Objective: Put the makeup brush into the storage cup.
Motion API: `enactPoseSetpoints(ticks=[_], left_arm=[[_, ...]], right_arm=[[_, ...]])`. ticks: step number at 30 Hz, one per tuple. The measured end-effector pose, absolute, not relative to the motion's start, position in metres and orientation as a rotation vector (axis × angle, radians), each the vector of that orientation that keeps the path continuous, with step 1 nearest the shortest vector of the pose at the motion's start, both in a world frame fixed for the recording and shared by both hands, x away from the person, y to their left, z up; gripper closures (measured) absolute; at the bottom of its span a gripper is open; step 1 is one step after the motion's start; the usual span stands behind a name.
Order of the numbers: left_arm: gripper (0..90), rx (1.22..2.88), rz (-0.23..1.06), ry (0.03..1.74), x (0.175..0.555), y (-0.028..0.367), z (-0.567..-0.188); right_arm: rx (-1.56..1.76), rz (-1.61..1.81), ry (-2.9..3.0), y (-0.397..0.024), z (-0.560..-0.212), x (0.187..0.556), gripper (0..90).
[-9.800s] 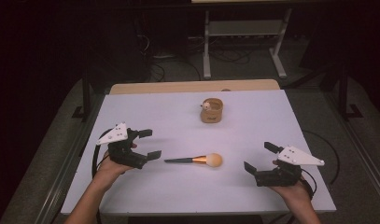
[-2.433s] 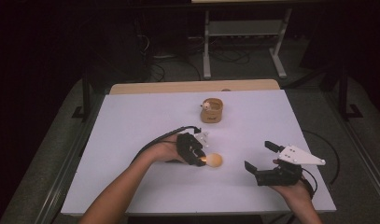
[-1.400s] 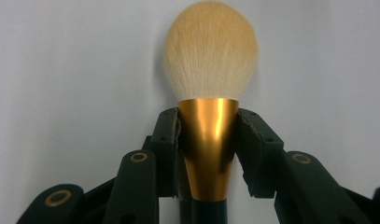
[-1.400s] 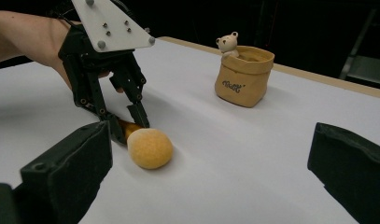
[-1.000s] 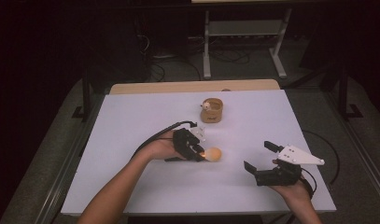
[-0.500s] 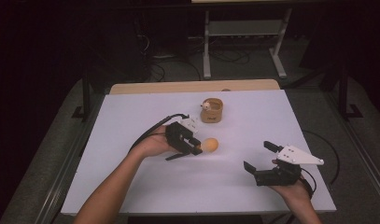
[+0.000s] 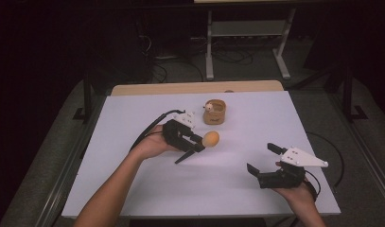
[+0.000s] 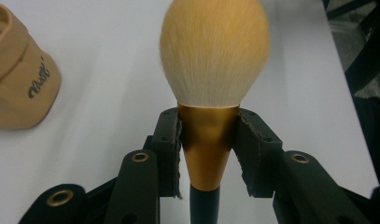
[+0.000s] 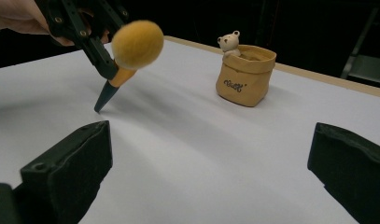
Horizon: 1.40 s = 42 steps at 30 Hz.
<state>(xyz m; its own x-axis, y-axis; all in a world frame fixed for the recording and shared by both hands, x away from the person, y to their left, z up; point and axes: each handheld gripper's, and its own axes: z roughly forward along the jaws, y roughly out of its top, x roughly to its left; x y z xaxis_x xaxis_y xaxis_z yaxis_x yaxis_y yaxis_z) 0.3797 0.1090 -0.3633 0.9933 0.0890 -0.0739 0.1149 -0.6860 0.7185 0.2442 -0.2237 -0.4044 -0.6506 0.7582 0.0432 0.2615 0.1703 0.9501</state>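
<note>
A makeup brush (image 7: 210,139) with an orange bristle head, gold ferrule (image 8: 207,140) and black handle is lifted off the white table (image 7: 147,189), tilted head-up with its handle tip low. My left gripper (image 7: 194,140) is shut on the ferrule, and both pads (image 8: 169,149) press it in the left gripper view. The right gripper view has the brush (image 9: 134,46) at upper left. A tan pouch (image 7: 214,111) with a small bear figure stands behind the brush, near the table's far edge. My right gripper (image 7: 262,159) rests at the front right, open, nothing between its jaws.
A wooden strip (image 7: 195,88) runs along the table's far edge. Beyond it stands a metal stand (image 7: 247,42) on a dark floor with cables. The pouch (image 9: 245,74) sits at upper middle in the right gripper view.
My left gripper has closed on the brush and lifted it up and toward the pouch, tilting it head-up. The right gripper has stayed in place.
</note>
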Motion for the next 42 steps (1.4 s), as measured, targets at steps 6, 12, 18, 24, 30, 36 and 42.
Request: enactPoseSetpoints(ticks=[6,12,18,24,30,36,42], left_arm=[[62.7,2.248,-0.043,0.191,0.377,0.116,-0.356],[62.7,2.193,-0.031,0.226,0.377,0.126,-0.353],[62.7,2.131,-0.022,0.262,0.375,0.136,-0.351],[62.7,2.066,-0.008,0.287,0.371,0.145,-0.348],[62.7,2.027,0.001,0.299,0.368,0.152,-0.347],[62.7,1.976,0.009,0.316,0.363,0.159,-0.349],[62.6,1.939,0.007,0.322,0.362,0.16,-0.35]], right_arm=[[0.968,1.491,2.007,-0.224,-0.404,0.244,0.0],[0.961,1.49,2.005,-0.224,-0.404,0.244,0.0],[0.961,1.489,2.005,-0.224,-0.404,0.244,0.0],[0.964,1.488,2.007,-0.224,-0.404,0.244,0.0],[0.961,1.488,2.005,-0.224,-0.405,0.244,0.0],[0.975,1.49,2.011,-0.223,-0.404,0.243,0.0],[0.963,1.489,2.014,-0.222,-0.406,0.245,0.0]])
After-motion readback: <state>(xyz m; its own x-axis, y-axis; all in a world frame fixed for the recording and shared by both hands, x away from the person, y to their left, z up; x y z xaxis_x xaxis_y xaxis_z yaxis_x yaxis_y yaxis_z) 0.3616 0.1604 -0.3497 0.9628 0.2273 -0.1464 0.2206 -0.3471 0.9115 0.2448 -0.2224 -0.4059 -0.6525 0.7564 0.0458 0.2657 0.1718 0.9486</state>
